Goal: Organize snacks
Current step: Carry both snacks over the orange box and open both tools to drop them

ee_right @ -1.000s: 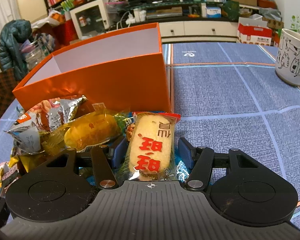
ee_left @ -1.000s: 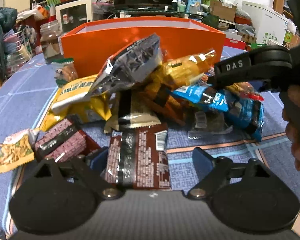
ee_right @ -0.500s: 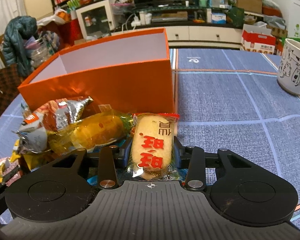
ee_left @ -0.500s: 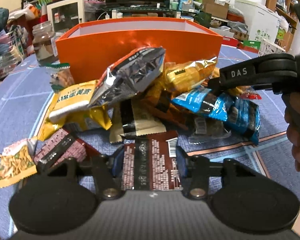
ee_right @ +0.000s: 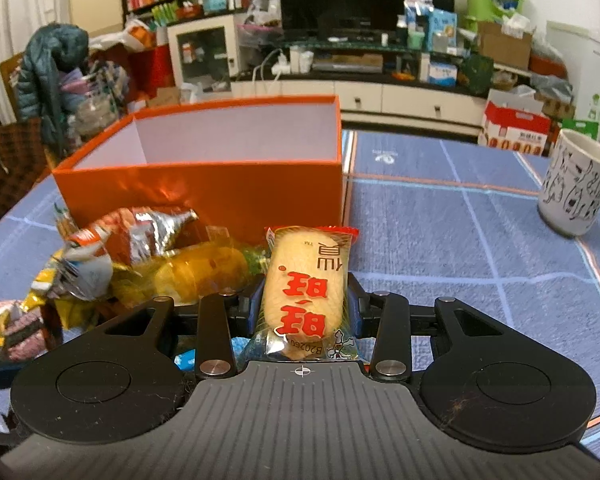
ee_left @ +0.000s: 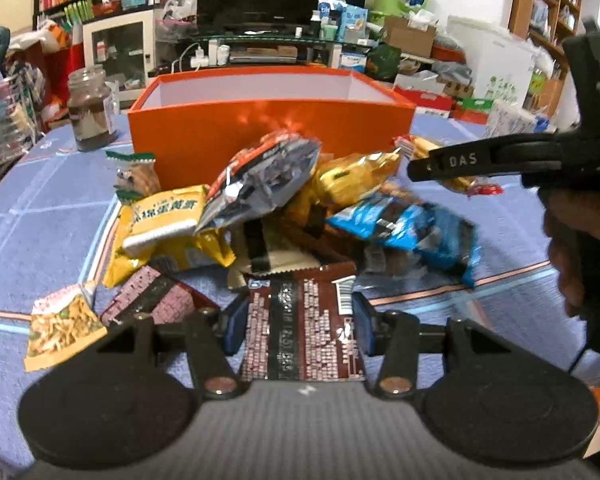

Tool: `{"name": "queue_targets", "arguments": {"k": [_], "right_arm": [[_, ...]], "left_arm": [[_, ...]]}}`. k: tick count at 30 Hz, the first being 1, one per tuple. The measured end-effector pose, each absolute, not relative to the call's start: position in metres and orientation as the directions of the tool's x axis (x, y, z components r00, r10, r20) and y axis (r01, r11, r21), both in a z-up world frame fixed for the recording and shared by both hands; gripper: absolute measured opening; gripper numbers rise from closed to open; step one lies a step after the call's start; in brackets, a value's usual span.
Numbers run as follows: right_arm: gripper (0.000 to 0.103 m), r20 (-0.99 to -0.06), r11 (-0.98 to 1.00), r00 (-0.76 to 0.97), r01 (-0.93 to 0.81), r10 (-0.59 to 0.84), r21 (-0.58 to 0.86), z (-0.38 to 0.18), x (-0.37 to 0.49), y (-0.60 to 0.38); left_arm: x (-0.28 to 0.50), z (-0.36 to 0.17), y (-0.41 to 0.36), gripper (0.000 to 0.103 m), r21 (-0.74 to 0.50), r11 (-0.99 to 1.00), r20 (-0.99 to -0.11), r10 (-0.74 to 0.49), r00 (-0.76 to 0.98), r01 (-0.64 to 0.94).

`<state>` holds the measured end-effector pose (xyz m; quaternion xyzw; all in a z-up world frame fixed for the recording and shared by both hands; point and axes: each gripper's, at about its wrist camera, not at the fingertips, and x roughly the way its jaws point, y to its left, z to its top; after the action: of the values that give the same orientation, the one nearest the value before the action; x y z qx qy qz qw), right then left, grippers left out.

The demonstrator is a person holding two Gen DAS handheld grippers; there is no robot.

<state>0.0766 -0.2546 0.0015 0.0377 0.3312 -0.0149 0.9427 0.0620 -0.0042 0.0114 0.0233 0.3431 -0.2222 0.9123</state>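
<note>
Snack pile: heaped on the blue tablecloth, just near of the orange box, its far edge close against the box's near wall

Brown packet: flat wrapper with white print and a barcode, at the near edge of the pile, clamped between the pads of the left gripper

Rice cracker: pale oval in a clear wrapper with red characters, pinched at both sides by the right gripper, held at the right end of the pile, near of the box's right corner

Right gripper in the left wrist view: black arm marked DAS, reaching in from the right over the far right of the pile, a hand on its grip

Orange box: open top, pale lining, nothing seen inside

Other pile items: silver and red bag on top; yellow packet to the left; blue packet to the right; gold-wrapped cake beside the rice cracker

Loose item: small packet with a noodle picture, near left, apart from the pile

Glass jar: dark contents, far left of the box

Mug: white with black cat drawings, well to the right on the cloth
</note>
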Motion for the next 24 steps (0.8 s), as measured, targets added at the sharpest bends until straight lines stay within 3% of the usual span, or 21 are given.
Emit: {"name": "queue_targets", "arguments": {"k": [5, 10, 13, 18, 21, 23, 24], "right_arm": [[0.024, -0.555, 0.995, 0.832, 0.034, 0.025, 0.097, 0.033, 0.063, -0.255], [0.024, -0.505, 0.991, 0.861, 0.012, 0.056, 0.13, 0.063, 0.093, -0.255], [0.024, -0.502, 0.997, 0.864, 0.001, 0.04, 0.081, 0.073, 0.137, -0.246], [0.026, -0.555, 0.998, 0.831, 0.002, 0.034, 0.063, 0.072, 0.21, -0.233], [0.032, -0.582, 0.996, 0.813, 0.018, 0.033, 0.082, 0.07, 0.228, -0.233], [0.038, -0.554, 0.993, 0.831, 0.017, 0.052, 0.12, 0.077, 0.214, -0.238], [0.05, -0.525, 0.99, 0.849, 0.013, 0.063, 0.14, 0.081, 0.199, -0.243]], "left_arm": [[0.062, 0.068, 0.007, 0.048, -0.137, 0.894, -0.489, -0.436, 0.755, 0.427], [0.135, 0.101, 0.018, 0.048, -0.154, 0.922, -0.456, -0.385, 0.802, 0.355], [0.195, 0.105, 0.012, 0.048, -0.092, 0.948, -0.469, -0.31, 0.827, 0.303], [0.286, 0.092, 0.001, 0.05, -0.12, 0.959, -0.593, -0.276, 0.757, 0.256], [0.291, 0.098, 0.013, 0.076, -0.147, 0.96, -0.577, -0.279, 0.768, 0.239], [0.271, 0.108, 0.028, 0.08, -0.167, 0.954, -0.525, -0.301, 0.796, 0.251], [0.257, 0.11, 0.037, 0.081, -0.17, 0.952, -0.508, -0.306, 0.805, 0.255]]}}
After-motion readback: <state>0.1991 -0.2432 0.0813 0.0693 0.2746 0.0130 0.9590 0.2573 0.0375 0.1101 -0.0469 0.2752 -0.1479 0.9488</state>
